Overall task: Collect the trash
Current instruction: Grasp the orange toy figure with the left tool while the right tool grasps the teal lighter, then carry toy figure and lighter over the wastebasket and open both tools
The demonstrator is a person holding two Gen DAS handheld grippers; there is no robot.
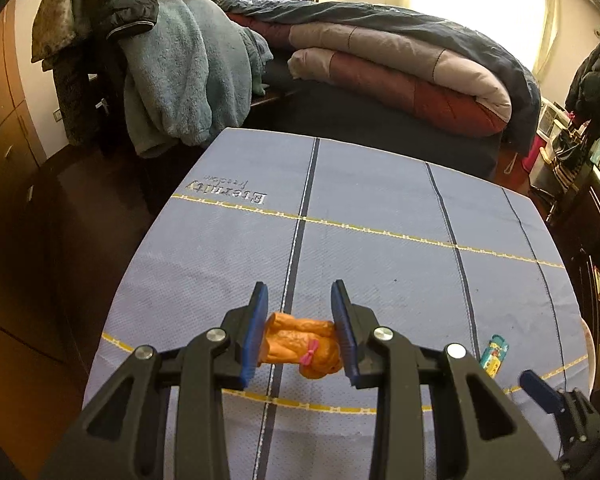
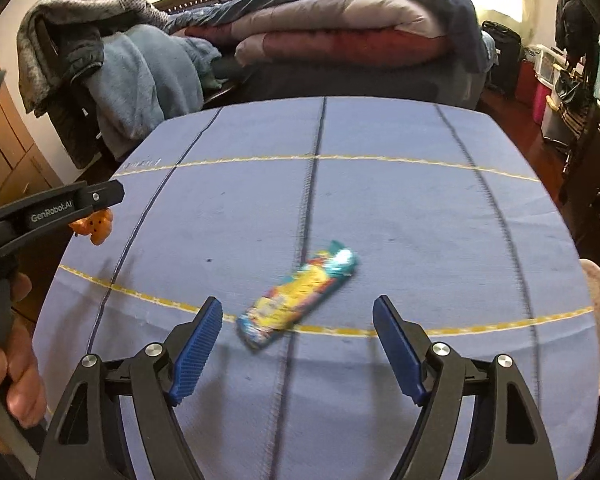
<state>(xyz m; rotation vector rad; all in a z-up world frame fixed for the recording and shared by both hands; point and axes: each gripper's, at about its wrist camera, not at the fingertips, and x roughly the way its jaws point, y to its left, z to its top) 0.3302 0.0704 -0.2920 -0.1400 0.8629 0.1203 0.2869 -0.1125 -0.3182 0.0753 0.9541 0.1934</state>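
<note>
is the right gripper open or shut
Open: the right gripper has its blue pads spread wide, with the snack wrapper lying untouched on the table between them.

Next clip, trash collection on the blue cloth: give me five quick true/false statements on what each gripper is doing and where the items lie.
1. The left gripper is clamped on the orange moulded teddy-bear figure. True.
2. The right gripper is holding the colourful rectangular foil snack wrapper. False: its jaws are wide open, and the wrapper lies flat on the cloth ahead of them.
3. The blue cloth with dark stripes and yellow dashed lines covers the table. True.
4. The wrapper lies on the bed. False: it is on the cloth-covered table.
5. A folded quilt in grey, red and dark blue lies on the bed beyond the table. True.
</note>
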